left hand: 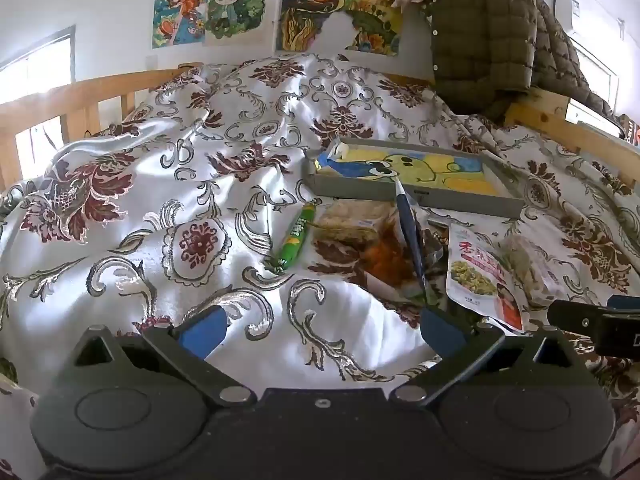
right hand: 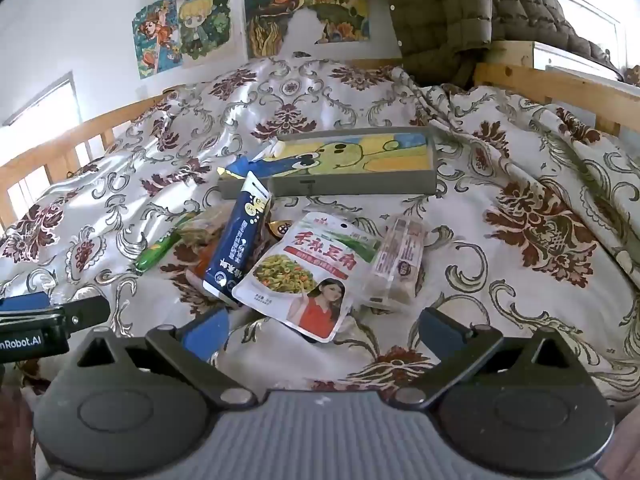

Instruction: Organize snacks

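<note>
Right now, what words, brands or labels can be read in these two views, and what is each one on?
"nRobot.AI", cut off at the frame edge: on the left gripper, seen in the right wrist view.
Large red Chinese characters on the white snack pouch: I cannot read them with confidence.
White print on the dark blue packet: too small.
Green sausage stick and clear-wrapped bar: lettering blurred.

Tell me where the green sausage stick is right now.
The green sausage stick lies on the patterned bedspread at the left edge of the snack pile, beside a clear food pack, in front of the grey tray; neither gripper touches it.
</note>
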A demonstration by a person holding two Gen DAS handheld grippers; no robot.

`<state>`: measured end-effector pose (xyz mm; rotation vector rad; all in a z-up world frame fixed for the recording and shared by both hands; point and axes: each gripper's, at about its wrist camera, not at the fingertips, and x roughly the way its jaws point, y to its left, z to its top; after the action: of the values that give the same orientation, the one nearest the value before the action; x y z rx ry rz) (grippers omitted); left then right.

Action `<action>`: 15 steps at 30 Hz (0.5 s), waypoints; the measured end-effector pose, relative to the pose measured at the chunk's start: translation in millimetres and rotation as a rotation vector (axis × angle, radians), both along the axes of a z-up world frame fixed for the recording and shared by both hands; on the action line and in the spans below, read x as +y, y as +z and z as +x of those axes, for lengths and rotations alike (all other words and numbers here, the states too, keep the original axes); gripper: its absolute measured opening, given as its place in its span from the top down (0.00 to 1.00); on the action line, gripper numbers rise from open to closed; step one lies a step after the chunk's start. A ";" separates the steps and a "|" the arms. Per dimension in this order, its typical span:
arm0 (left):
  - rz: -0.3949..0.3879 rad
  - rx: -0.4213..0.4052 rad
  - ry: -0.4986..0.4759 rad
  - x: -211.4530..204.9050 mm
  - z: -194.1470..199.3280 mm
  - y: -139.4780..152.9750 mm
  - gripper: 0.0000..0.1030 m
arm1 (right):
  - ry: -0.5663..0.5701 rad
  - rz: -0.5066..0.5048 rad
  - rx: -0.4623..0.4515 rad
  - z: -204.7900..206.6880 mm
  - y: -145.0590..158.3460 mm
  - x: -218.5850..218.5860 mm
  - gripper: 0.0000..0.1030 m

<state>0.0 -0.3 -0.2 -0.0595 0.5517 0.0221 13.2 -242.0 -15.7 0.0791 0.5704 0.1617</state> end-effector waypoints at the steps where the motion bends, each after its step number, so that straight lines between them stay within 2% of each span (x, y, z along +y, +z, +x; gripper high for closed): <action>1: -0.001 0.000 0.000 0.1 0.1 -0.1 0.01 | 0.000 -0.001 0.001 0.1 -0.1 0.2 0.00; 15: -0.009 -0.006 -0.004 1.2 1.7 0.6 0.01 | 0.000 -0.004 0.002 0.3 -0.1 0.5 0.00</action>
<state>1.7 0.9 0.5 -0.0671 0.5457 0.0159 13.5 -241.5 -15.9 0.0753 0.5726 0.1603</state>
